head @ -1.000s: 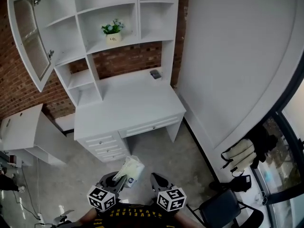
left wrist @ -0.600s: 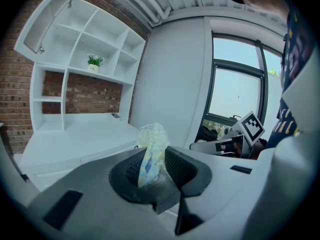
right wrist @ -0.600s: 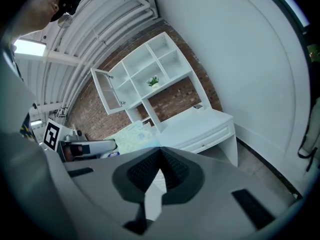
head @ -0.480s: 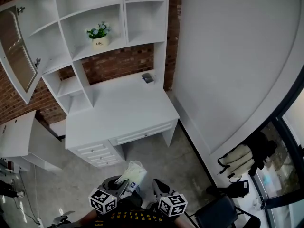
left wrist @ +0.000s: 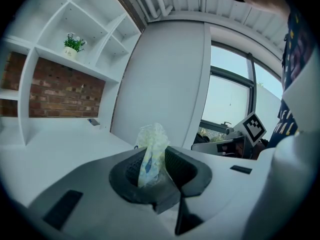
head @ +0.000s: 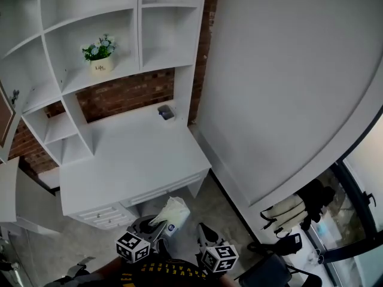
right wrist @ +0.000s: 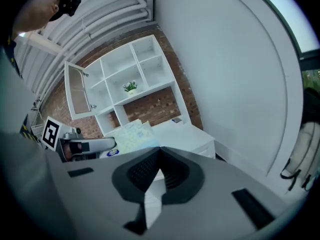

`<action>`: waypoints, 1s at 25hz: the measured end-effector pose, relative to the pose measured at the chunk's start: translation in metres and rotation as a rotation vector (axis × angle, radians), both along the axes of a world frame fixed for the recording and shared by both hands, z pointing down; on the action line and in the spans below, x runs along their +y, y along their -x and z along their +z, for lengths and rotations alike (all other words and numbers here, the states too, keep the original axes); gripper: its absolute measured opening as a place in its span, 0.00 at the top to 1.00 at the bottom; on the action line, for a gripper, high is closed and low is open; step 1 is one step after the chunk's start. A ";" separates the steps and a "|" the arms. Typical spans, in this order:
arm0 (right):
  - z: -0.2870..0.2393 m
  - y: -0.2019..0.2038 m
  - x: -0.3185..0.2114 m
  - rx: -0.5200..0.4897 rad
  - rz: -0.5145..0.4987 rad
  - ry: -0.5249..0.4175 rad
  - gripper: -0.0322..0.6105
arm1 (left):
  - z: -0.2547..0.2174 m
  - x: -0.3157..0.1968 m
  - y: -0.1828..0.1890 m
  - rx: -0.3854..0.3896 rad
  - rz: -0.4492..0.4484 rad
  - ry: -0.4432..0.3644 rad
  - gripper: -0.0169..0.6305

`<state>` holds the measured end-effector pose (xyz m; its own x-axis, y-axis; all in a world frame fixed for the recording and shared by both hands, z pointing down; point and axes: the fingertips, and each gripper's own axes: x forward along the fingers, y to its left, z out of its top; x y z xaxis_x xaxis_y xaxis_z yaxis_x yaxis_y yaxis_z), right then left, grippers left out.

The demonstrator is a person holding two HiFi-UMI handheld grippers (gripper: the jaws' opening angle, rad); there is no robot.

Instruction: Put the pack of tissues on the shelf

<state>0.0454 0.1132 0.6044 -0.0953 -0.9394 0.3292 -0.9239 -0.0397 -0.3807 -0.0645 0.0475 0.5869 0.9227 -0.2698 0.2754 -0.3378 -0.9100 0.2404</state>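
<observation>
Tissue pack (head: pixel 170 213) pinched in left tongs (head: pixel 159 225) (desk (head: pixel 128 160) edge close ahead).

We are looking at a study corner, homely in its furniture but set in a raw, loft-like room. A white desk (head: pixel 131 160) with drawers (head: pixel 105 215) stands at ten o'clock in the head view. White shelves (head: pixel 139 28) rise over it at eleven, one bearing a small pot plant (head: pixel 100 54). Behind the desk runs a red brick wall (head: pixel 122 93). The floor (head: pixel 224 199) at six o'clock is bare concrete. A broad white wall (head: pixel 287 70) fills one to three o'clock, with a dark-framed window (head: pixel 368 154) at four and a dark chair (head: pixel 272 271) at five. In the right gripper view, white pipes (right wrist: pixel 112 11) run along the ceiling at twelve.
</observation>
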 end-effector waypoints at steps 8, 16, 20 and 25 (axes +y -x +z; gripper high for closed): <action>0.004 0.002 -0.081 0.078 0.001 0.070 0.96 | 0.000 -0.088 0.000 0.064 0.031 0.073 0.86; 0.007 0.014 -0.139 0.134 -0.064 0.113 0.96 | 0.005 -0.154 0.022 0.105 -0.039 0.090 0.86; 0.005 0.022 -0.161 0.153 -0.121 0.104 0.96 | 0.002 -0.172 0.026 0.115 -0.073 0.077 0.86; 0.007 0.017 -0.184 0.116 -0.172 0.078 0.96 | 0.006 -0.193 0.030 0.100 -0.145 0.057 0.86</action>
